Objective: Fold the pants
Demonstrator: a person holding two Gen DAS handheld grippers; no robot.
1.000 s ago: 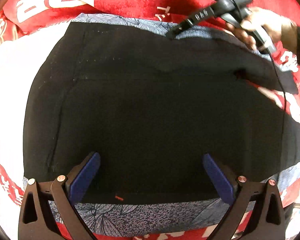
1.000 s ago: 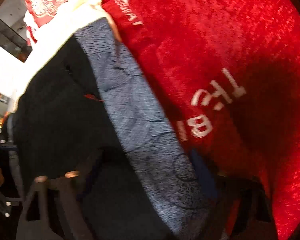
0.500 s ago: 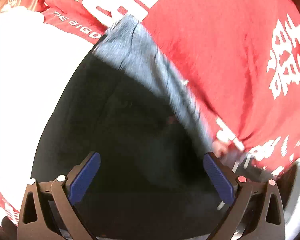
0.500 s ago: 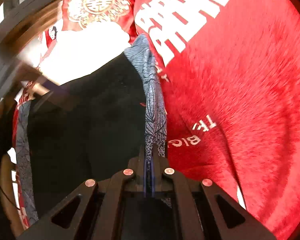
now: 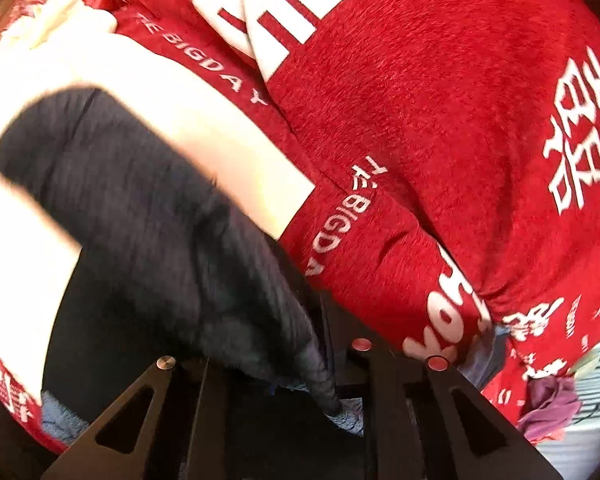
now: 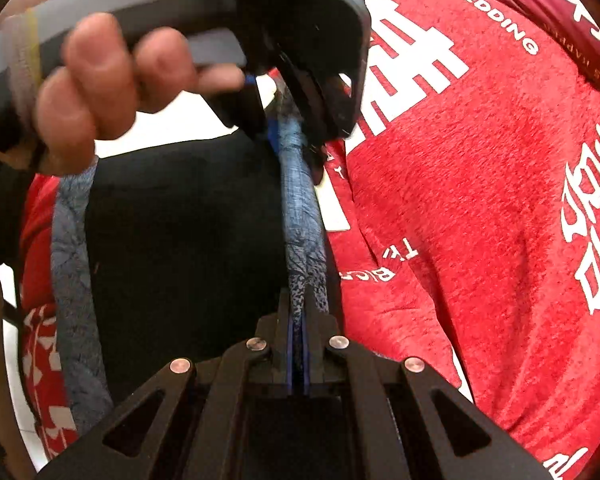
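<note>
Red blanket (image 6: pixel 480 200) w/ white lettering covers the surface. Black pants (image 6: pixel 180 240) w/ blue patterned edging lie on it, one edge raised off the blanket. Right gripper (image 6: pixel 298 344): fully closed, blue edging clamped betw. its pads. Left gripper (image 5: pixel 324 384): just closed from wide open, dark pants fabric pinched betw. its fingers. Left hand (image 6: pixel 100 80) on the handle.

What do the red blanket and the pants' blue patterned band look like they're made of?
The red blanket looks like soft, matte fleece or plush: its surface is fuzzy and heathered under the white print. The blue band looks like thin woven cloth, perhaps cotton: it bunches into fine creases where the right gripper pinches it.
</note>
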